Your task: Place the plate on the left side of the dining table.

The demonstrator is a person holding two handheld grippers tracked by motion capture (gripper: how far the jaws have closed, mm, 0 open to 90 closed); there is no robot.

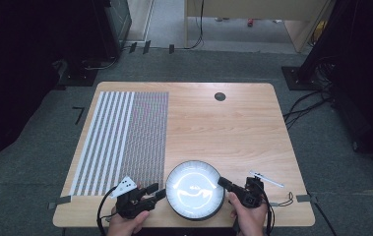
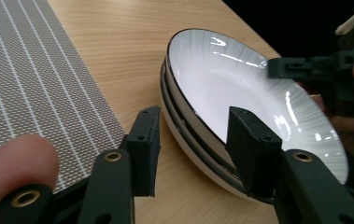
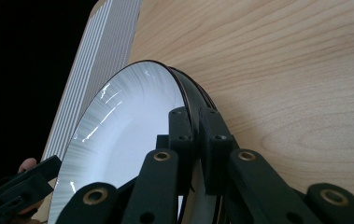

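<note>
Wooden table (image 1: 233, 123): striped placemat (image 1: 120, 140) on its left half. Stack of white plates (image 1: 195, 189) at the near edge, just right of the placemat. Right gripper (image 3: 195, 126) clamped tight on the top plate's right rim. Left gripper (image 2: 193, 140) part-open, jaws straddling the left rim without pressing. Risk: a one-sided lift may tilt the plate and let it slip

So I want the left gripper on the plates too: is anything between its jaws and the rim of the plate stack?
Nothing visible is. In the left gripper view the left gripper stands open astride the near rim of the plate stack, with bare wooden table beside it. The right gripper is shut on the opposite rim.
</note>
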